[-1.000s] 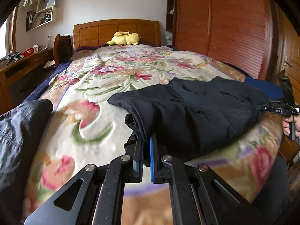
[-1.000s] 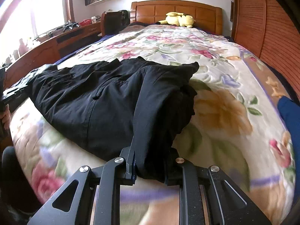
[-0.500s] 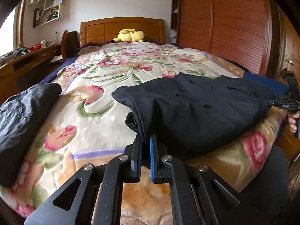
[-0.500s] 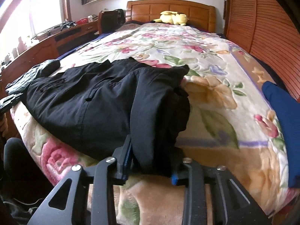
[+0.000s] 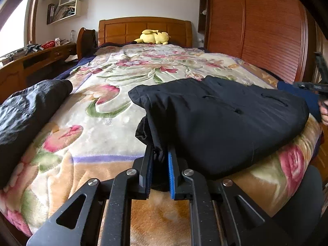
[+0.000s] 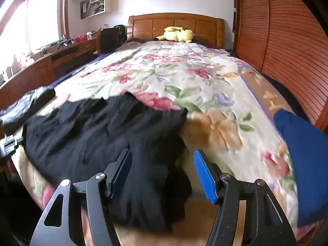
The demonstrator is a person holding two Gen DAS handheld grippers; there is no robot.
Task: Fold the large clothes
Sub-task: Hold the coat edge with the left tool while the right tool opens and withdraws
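Observation:
A black garment lies folded across the near edge of the bed and hangs a little over it; it also shows in the right wrist view. My left gripper is shut on the garment's left corner, with dark cloth between the pads. My right gripper is open, its blue pads wide apart, and the garment's right end lies slack between and below them. The right gripper also shows at the far right of the left wrist view.
The bed carries a floral blanket. A dark grey garment lies at the bed's left edge, a blue one at the right edge. A yellow plush sits by the headboard. Wooden wardrobe on the right, desk on the left.
My right gripper has opened and let go of the garment's right end, which has dropped over the bed edge. Both grippers pulled back toward the foot of the bed. The left stays shut.

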